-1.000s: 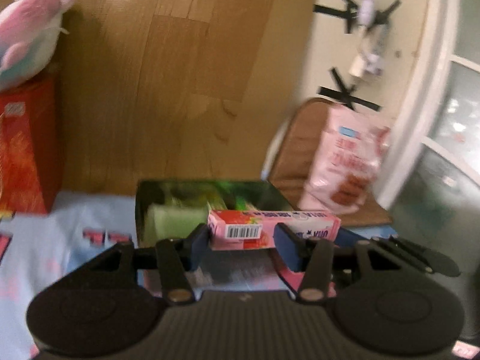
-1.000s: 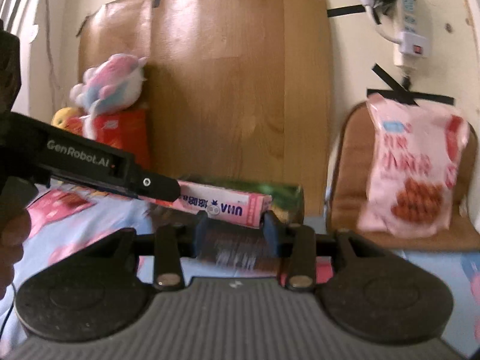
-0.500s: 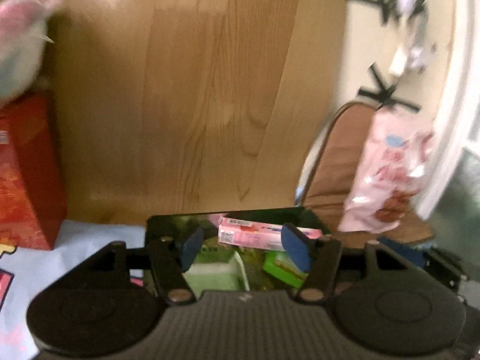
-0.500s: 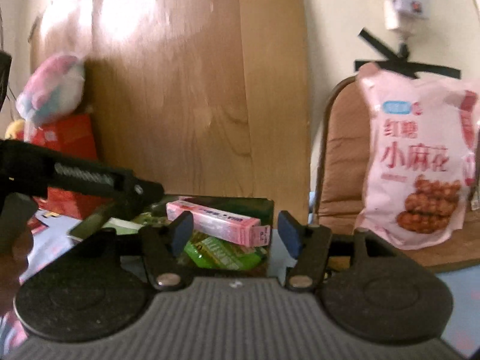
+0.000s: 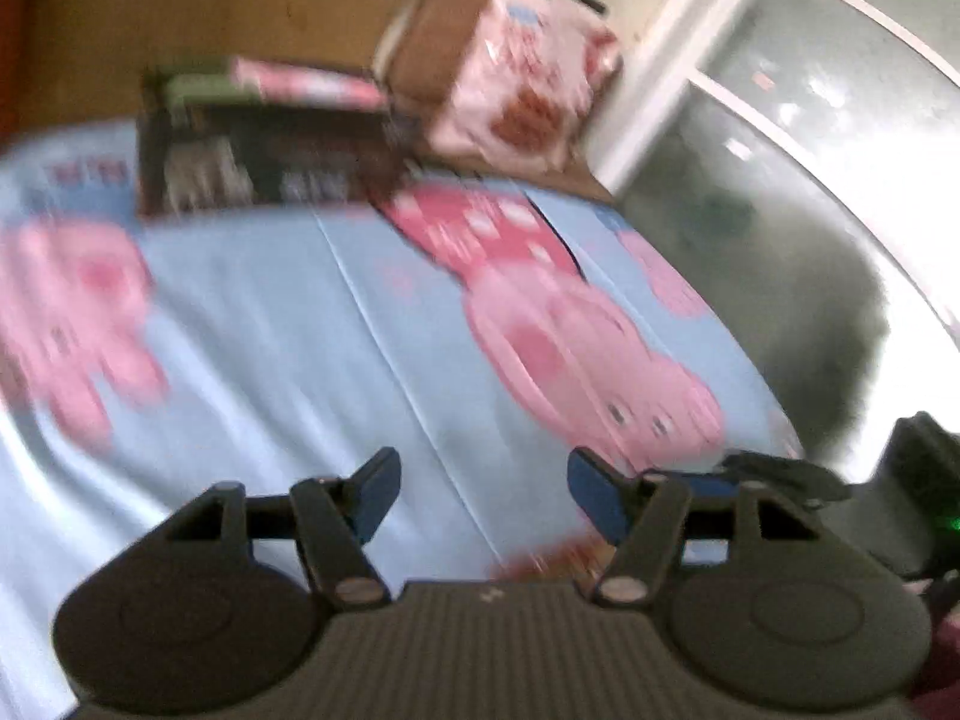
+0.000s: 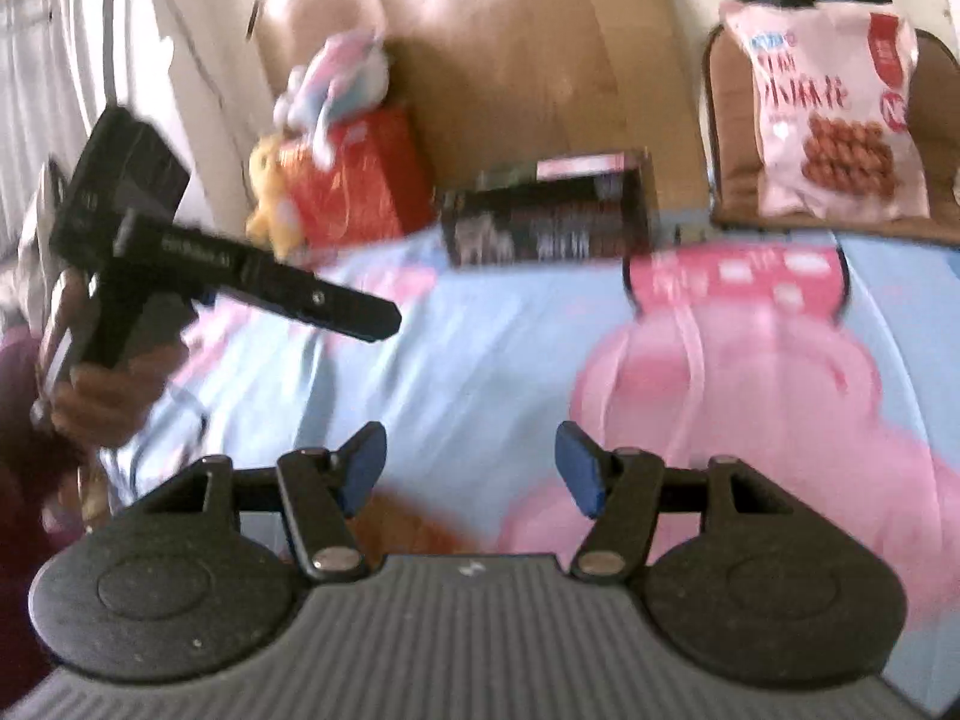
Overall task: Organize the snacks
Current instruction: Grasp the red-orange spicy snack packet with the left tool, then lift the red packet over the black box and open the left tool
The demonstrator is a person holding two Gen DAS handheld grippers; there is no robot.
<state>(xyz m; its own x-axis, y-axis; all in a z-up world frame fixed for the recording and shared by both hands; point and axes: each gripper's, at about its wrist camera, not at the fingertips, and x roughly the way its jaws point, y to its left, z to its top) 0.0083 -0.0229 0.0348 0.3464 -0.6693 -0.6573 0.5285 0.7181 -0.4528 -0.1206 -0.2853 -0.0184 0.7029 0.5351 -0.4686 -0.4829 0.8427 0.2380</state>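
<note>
- Pink rectangular snack carton [image 6: 579,166] lay across the top of the dark open box [image 6: 549,222], at the light-blue cartoon sheet's [image 6: 456,372] far edge.
- Left gripper [image 5: 483,495] and right gripper [image 6: 468,468] hovered over the sheet, jaws spread, holding nothing, well apart from the box.

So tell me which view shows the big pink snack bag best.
The right wrist view: the pink snack bag faces the camera on the brown chair, print readable. The left wrist view shows it smaller, angled and motion-blurred.
</note>
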